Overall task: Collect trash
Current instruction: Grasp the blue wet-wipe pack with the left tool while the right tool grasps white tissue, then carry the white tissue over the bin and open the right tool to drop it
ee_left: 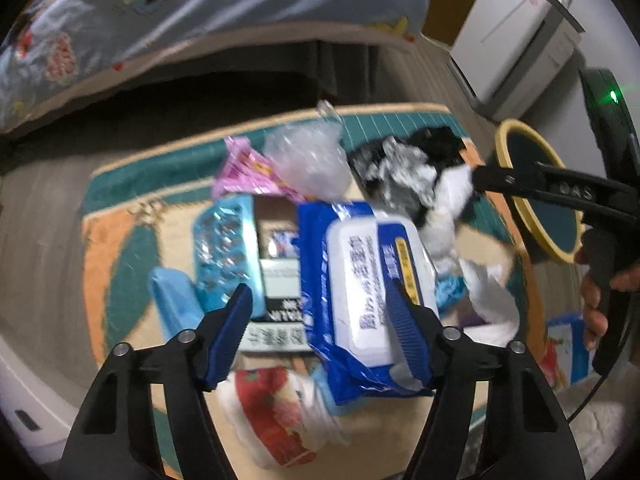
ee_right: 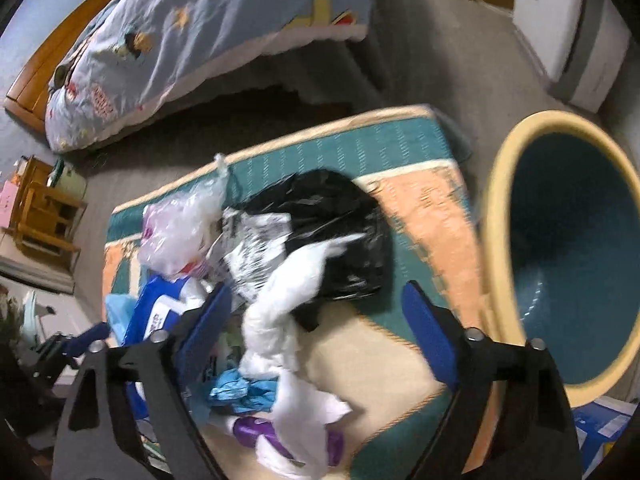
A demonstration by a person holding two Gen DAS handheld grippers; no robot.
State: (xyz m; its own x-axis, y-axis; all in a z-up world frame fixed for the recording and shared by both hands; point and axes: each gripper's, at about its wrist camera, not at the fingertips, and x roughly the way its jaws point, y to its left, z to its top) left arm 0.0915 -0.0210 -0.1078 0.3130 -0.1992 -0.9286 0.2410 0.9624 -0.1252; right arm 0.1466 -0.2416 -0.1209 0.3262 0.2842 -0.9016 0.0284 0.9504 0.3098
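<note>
Two views, both blurred. From the left wrist we see the left gripper [ee_left: 320, 312] tilted steeply down over a trash heap on the floor mat [ee_left: 120, 248]. Its blue pads straddle the wet-wipes pack [ee_left: 360, 280], long axis running away from us, without visibly pressing it; the jaws stand apart. A hand [ee_left: 596, 308] at right holds the other tool's handle. Print on the pack is unreadable.

From the right wrist we see the right gripper [ee_right: 316, 316], jaws apart, above a white tissue wad [ee_right: 280, 320] lying lengthwise towards a black bag [ee_right: 332, 236]. The yellow-rimmed bin [ee_right: 496, 240] stands right, cut off.
</note>
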